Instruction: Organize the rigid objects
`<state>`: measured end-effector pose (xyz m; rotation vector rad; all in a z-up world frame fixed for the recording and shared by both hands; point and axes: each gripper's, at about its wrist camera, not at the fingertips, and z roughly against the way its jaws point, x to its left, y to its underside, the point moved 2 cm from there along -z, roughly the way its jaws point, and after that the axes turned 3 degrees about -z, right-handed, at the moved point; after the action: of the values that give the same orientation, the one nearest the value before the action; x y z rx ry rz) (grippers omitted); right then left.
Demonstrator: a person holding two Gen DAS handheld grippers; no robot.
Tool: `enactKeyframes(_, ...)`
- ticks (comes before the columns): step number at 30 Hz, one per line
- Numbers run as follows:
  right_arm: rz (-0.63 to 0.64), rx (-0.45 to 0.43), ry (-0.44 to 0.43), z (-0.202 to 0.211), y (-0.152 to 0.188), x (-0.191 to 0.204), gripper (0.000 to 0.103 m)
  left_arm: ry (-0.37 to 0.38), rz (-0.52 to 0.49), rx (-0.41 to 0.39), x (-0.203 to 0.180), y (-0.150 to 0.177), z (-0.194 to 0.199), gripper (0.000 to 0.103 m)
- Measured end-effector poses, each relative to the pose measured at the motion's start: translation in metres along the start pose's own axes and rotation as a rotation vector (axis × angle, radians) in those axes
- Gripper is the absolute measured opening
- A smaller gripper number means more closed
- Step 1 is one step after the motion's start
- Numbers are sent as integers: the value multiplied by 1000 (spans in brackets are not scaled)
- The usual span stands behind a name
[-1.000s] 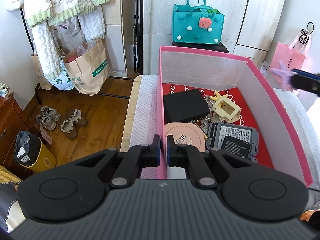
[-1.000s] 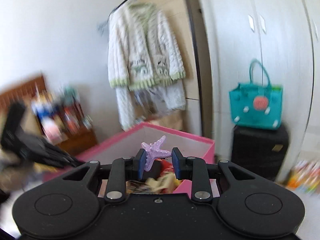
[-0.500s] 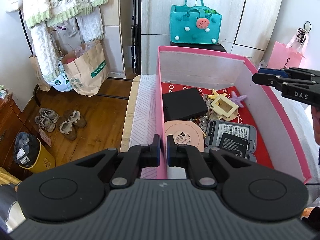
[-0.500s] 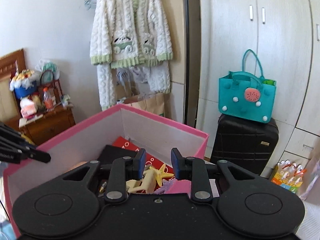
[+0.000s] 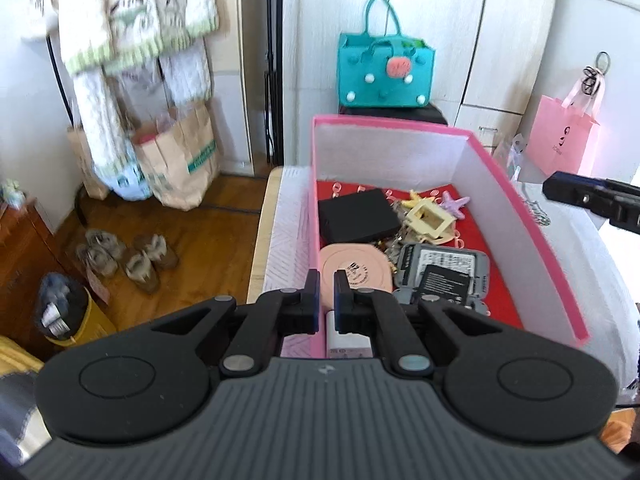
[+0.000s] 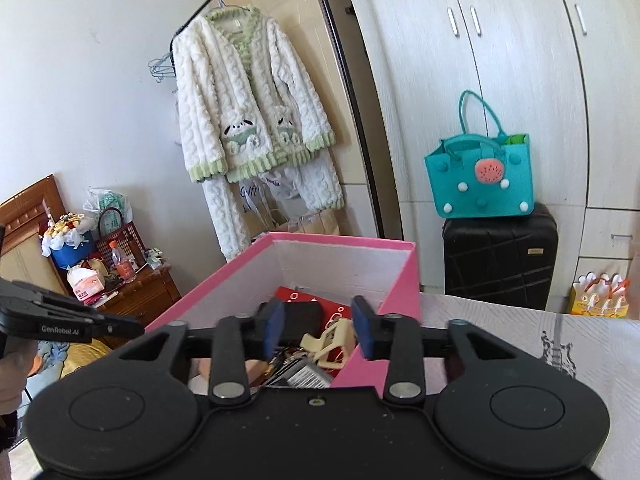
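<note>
A pink box (image 5: 520, 216) with a red floor stands on the bed. In it lie a purple starfish (image 5: 454, 206), a black case (image 5: 358, 220), a cream square frame (image 5: 430, 220), a peach disc (image 5: 354, 272) and a grey device (image 5: 444, 276). My left gripper (image 5: 327, 300) is shut on the box's near left wall. My right gripper (image 6: 318, 332) hovers over the box's right rim (image 6: 400, 292); its jaws are opening with nothing between them. Its fingers (image 5: 580, 198) show at the right edge of the left wrist view, just outside the box.
A teal bag (image 6: 480, 176) sits on a black suitcase (image 6: 500, 260) behind the box. A pink gift bag (image 5: 560, 140) hangs at the right. On the wooden floor to the left are paper bags (image 5: 176, 168), shoes (image 5: 128, 256) and a yellow bin (image 5: 68, 316). A nightstand (image 6: 132, 292) stands beyond.
The right gripper held the purple starfish above the box, let it drop inside, then drew back to the right and spread wider. The left gripper rose a little, still on the wall.
</note>
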<state>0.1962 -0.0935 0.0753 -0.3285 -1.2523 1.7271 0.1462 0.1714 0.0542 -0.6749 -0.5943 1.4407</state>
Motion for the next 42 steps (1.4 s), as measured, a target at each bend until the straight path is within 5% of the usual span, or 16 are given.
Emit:
enactKeyframes(11, 14, -84, 104, 48, 14, 29, 99, 47, -24, -117, -52, 4, 43, 12)
enactKeyframes(13, -19, -105, 164, 56, 13, 31, 103, 54, -15, -114, -62, 5, 49, 37)
enactKeyframes(14, -36, -117, 210, 62, 14, 31, 103, 46, -8, -110, -66, 7, 49, 64)
enactKeyframes(15, -38, -106, 245, 67, 15, 33, 103, 36, -1, -105, -71, 9, 48, 76)
enactKeyframes(17, -36, -56, 252, 79, 19, 32, 103, 13, -8, -98, -82, 13, 49, 76)
enactKeyframes(21, -74, 28, 242, 102, 29, 30, 103, -7, 7, -123, -94, 17, 58, 96)
enactKeyframes(27, 14, -55, 388, 150, 46, 29, 103, -124, 8, -203, -111, 34, 77, 103)
enactKeyframes(34, 11, -60, 531, 171, 62, 20, 103, -143, 12, -211, -128, 57, 85, 103)
enactKeyframes(42, -33, -86, 496, 184, 66, 27, 103, -150, -10, -190, -145, 70, 89, 103)
